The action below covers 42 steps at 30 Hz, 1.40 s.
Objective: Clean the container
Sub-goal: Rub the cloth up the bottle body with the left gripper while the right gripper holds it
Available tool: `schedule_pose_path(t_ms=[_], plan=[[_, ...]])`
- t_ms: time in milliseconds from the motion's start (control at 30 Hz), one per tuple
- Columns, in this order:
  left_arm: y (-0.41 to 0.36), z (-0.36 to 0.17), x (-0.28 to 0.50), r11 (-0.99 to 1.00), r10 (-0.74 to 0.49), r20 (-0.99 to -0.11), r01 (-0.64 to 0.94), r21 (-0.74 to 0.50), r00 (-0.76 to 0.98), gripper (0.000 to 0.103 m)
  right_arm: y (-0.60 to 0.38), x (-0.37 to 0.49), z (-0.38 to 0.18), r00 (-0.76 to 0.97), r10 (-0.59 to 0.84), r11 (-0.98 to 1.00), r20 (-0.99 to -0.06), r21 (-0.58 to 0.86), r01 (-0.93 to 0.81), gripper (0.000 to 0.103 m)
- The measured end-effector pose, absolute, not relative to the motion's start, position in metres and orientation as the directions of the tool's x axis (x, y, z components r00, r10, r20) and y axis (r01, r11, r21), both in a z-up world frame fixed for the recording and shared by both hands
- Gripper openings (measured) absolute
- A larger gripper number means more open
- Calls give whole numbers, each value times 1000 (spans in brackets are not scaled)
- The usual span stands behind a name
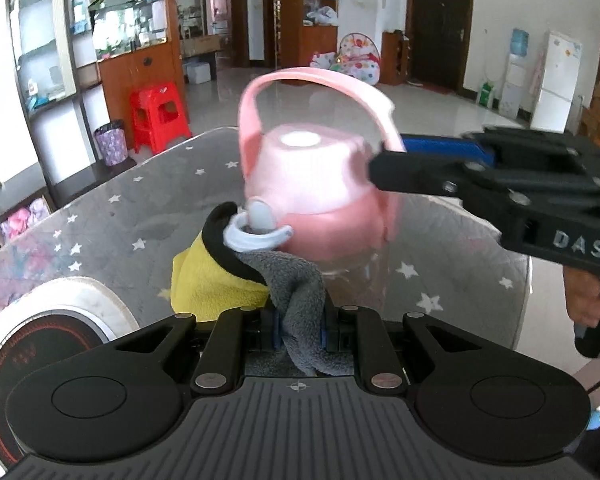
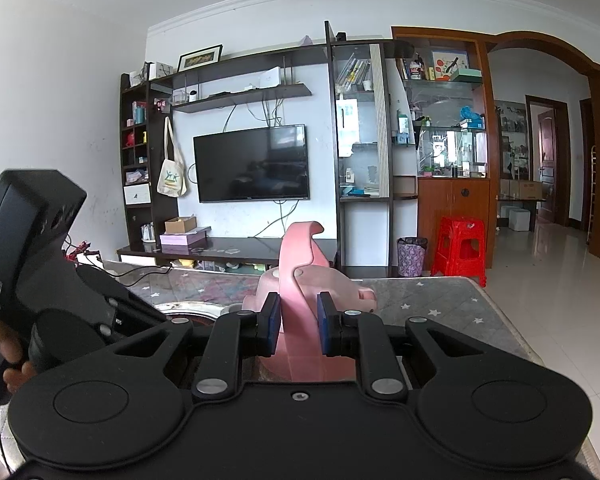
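A pink bottle [image 1: 324,208] with a pink carrying handle [image 1: 316,80] and a grey spout [image 1: 260,218] is held tilted above the table, its clear lower body blurred. My right gripper [image 1: 392,160] comes in from the right. In the right wrist view its blue pads [image 2: 274,320] clamp the handle strap [image 2: 298,280], so my right gripper [image 2: 299,324] is shut on it. My left gripper [image 1: 300,332] is shut on a grey and yellow cloth [image 1: 296,284]. The cloth lies bunched right under the spout and against the bottle's near side.
The table [image 1: 140,208] wears a grey star-print cover under glass. A round cooker plate [image 1: 40,340] sits at its near left. A red stool [image 1: 160,116] and a patterned bin [image 1: 110,142] stand on the floor beyond. A hand [image 1: 584,300] grips the right tool.
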<state>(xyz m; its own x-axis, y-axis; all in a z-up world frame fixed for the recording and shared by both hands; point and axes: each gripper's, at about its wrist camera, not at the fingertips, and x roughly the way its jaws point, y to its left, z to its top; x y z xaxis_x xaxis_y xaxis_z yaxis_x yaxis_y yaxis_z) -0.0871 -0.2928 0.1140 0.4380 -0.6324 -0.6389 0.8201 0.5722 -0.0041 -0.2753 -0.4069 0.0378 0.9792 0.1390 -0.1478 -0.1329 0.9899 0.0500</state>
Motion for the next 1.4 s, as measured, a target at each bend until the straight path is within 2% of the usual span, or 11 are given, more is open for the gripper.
schedule_pose_path(t_ms=[667, 833, 900, 1000, 1233, 1300, 1400], plan=[[-280, 74, -63, 643, -542, -730, 764, -42, 416, 17, -409, -276, 38, 978, 147, 989, -150, 55, -140, 21], [-275, 69, -62, 661, -524, -742, 749, -45, 418, 25, -412, -272, 41, 977, 148, 988, -152, 54, -141, 21], [-272, 70, -64, 668, -513, -742, 744, -31, 430, 32, -412, -272, 41, 977, 149, 988, -152, 54, -142, 21], [-267, 73, -66, 677, -500, -742, 736, -13, 447, 34, -413, -273, 41, 977, 149, 988, -152, 55, -142, 21], [-261, 75, -73, 681, -480, -748, 733, 12, 458, 33, -411, -273, 40, 977, 149, 988, -152, 54, -143, 21], [-261, 75, -75, 677, -475, -753, 736, 19, 456, 24, -406, -273, 40, 977, 147, 989, -151, 57, -140, 21], [-261, 74, -77, 673, -457, -761, 738, 42, 460, 17, -404, -273, 40, 977, 148, 989, -152, 55, -141, 21]])
